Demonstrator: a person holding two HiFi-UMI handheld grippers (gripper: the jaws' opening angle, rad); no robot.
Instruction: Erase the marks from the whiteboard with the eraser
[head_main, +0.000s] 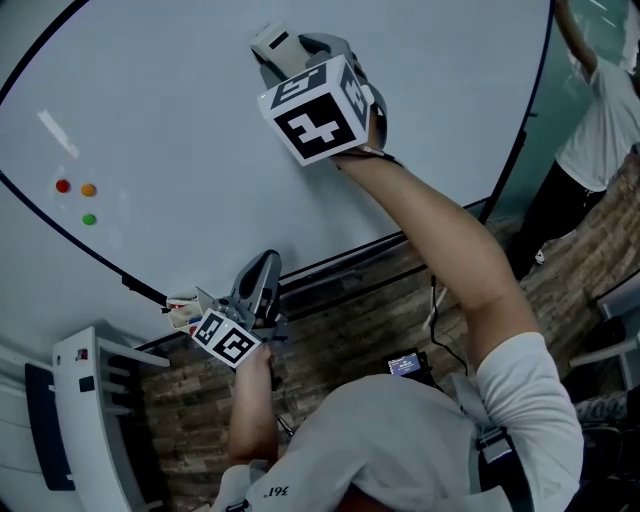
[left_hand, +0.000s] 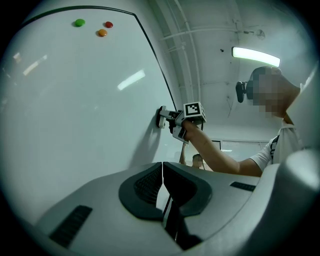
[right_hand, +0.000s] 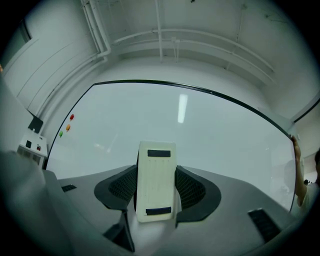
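Note:
The whiteboard (head_main: 180, 110) fills the upper left of the head view, and I see no pen marks on its surface. My right gripper (head_main: 285, 52) is raised against it, shut on the white eraser (head_main: 273, 44), which touches the board. In the right gripper view the eraser (right_hand: 156, 180) stands upright between the jaws of the right gripper (right_hand: 156, 189), facing the board (right_hand: 210, 135). My left gripper (head_main: 262, 268) hangs low by the board's bottom edge, shut and holding nothing. The left gripper view shows its jaws (left_hand: 162, 176) pressed together, with the eraser (left_hand: 161, 116) far off on the board.
Red (head_main: 63, 186), orange (head_main: 88, 189) and green (head_main: 89, 219) magnets sit at the board's left. A white cabinet (head_main: 90, 420) stands lower left. Another person (head_main: 600, 110) stands at the board's right edge. A small device (head_main: 405, 363) lies on the brick-patterned floor.

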